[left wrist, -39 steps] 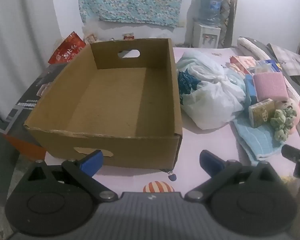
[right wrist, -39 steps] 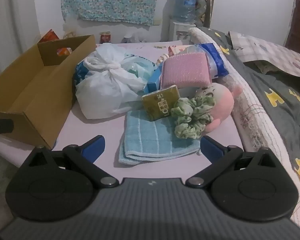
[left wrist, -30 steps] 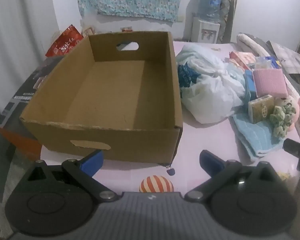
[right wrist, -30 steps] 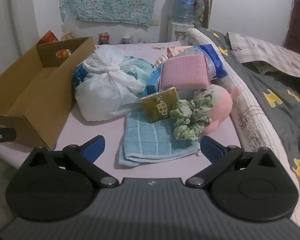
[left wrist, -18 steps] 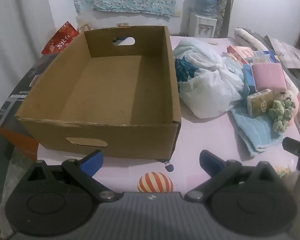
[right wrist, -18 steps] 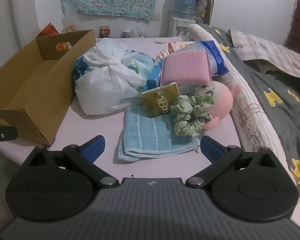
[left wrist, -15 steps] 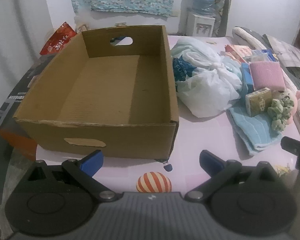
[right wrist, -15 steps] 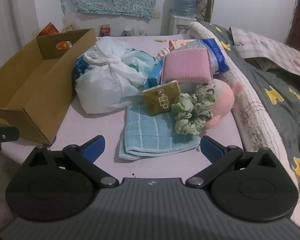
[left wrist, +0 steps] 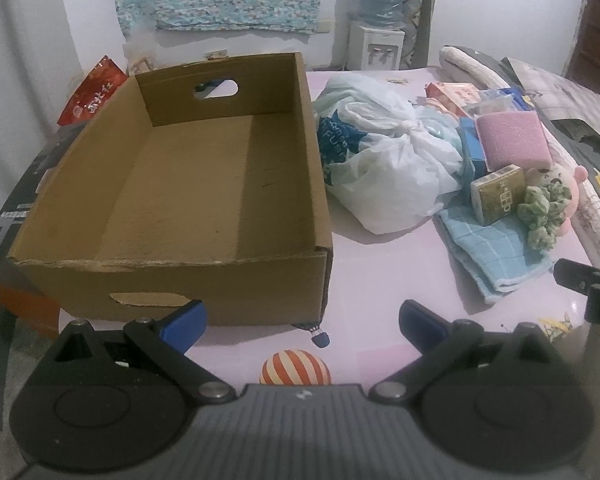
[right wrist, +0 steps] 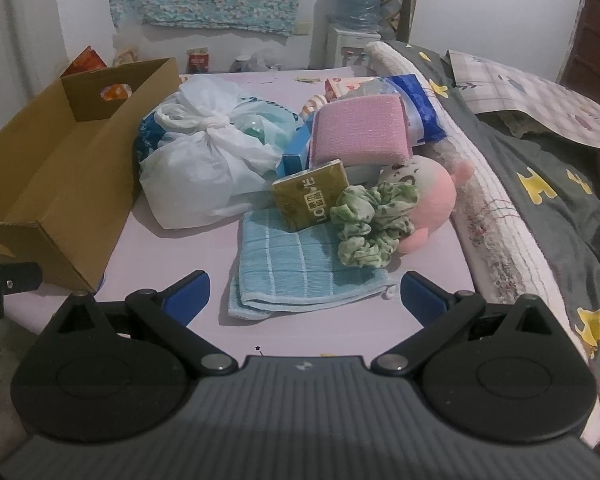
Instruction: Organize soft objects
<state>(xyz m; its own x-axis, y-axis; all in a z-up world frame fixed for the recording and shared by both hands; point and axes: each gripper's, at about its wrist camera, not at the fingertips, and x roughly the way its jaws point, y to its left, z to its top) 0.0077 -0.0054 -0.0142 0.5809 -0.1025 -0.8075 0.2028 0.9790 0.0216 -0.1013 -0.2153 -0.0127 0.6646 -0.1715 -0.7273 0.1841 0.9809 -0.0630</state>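
An empty cardboard box [left wrist: 172, 184] stands on the pink bed sheet, left of a pile of soft things. The pile holds a tied white plastic bag [right wrist: 204, 160], a folded blue towel [right wrist: 296, 268], a green scrunchie [right wrist: 370, 224], a pink plush toy [right wrist: 428, 196], a pink sponge [right wrist: 360, 132] and a gold tissue pack [right wrist: 312, 196]. My left gripper [left wrist: 300, 326] is open and empty in front of the box's near wall. My right gripper [right wrist: 302, 294] is open and empty just before the towel's near edge.
A grey quilt [right wrist: 540, 184] and a rolled blanket [right wrist: 492, 208] lie along the right. Blue and patterned packets [right wrist: 416, 100] sit behind the sponge. A water dispenser [left wrist: 380, 28] and a red snack bag [left wrist: 94, 96] stand at the back. The bed's near edge is close under both grippers.
The left view has drawn back and risen slightly, so the box sits lower and smaller. The right gripper has edged slightly closer to the towel. Both grippers stay open.
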